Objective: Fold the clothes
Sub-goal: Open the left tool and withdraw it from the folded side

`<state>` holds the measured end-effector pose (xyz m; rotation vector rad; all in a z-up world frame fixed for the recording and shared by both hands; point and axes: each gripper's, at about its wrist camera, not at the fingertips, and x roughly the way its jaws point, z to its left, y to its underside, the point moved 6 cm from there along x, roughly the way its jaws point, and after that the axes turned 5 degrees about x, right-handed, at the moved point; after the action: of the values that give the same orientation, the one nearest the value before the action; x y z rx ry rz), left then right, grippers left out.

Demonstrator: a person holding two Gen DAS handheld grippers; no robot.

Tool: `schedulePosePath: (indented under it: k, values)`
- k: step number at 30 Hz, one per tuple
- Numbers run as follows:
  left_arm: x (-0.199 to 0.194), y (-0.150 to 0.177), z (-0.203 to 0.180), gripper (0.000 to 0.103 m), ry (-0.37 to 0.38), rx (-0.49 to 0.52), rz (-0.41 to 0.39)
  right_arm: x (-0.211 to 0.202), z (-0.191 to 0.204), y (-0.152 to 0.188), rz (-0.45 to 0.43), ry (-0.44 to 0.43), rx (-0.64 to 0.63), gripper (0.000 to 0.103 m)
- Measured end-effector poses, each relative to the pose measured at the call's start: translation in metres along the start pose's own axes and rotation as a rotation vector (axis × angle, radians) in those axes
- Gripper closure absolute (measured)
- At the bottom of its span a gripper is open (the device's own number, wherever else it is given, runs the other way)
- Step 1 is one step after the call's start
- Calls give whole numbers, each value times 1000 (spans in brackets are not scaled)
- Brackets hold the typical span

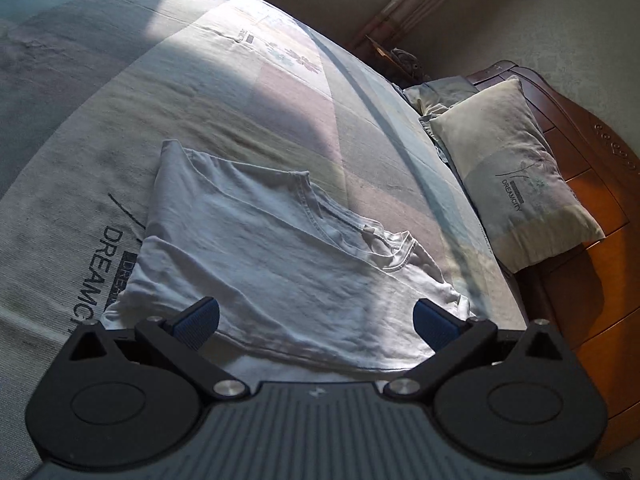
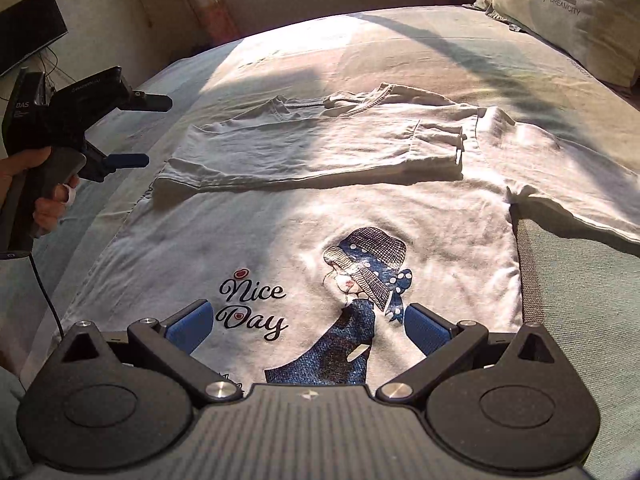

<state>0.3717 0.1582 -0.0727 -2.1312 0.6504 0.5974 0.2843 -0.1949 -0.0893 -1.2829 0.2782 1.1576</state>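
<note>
- A white cotton T-shirt lay flat on the pale printed bedsheet, print side up; its script read "Nice Day" beside a drawing of a girl in a blue dotted hat
- One side of the shirt was folded over across the chest; the neckline pointed away towards the far side of the bed, so the long axis ran away from the right wrist camera
- The sheet carried "DREAMC…" partly covered by the shirt; the cream rectangular pillow read "DREAMCITY"
- The left gripper, fingers spread, hovered at the shirt's edge, holding nothing; a hand held it
- The right gripper was likewise released above the print
</note>
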Motion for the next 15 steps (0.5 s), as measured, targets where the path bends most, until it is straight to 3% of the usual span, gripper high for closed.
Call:
schedulePosePath:
  k: [3, 9, 12, 15]
  values:
    - [20, -7, 16, 1, 24, -47, -29, 7, 5, -3, 6, -3, -4, 0]
    - [24, -7, 66, 2, -38, -95, -38, 15, 24, -14, 0, -16, -34, 0]
    - [11, -21, 66, 1, -36, -110, -68, 15, 32, -21, -16, -31, -37, 0]
    - [13, -43, 58, 1, 19, -82, -89, 16, 41, -24, -25, -65, -35, 0]
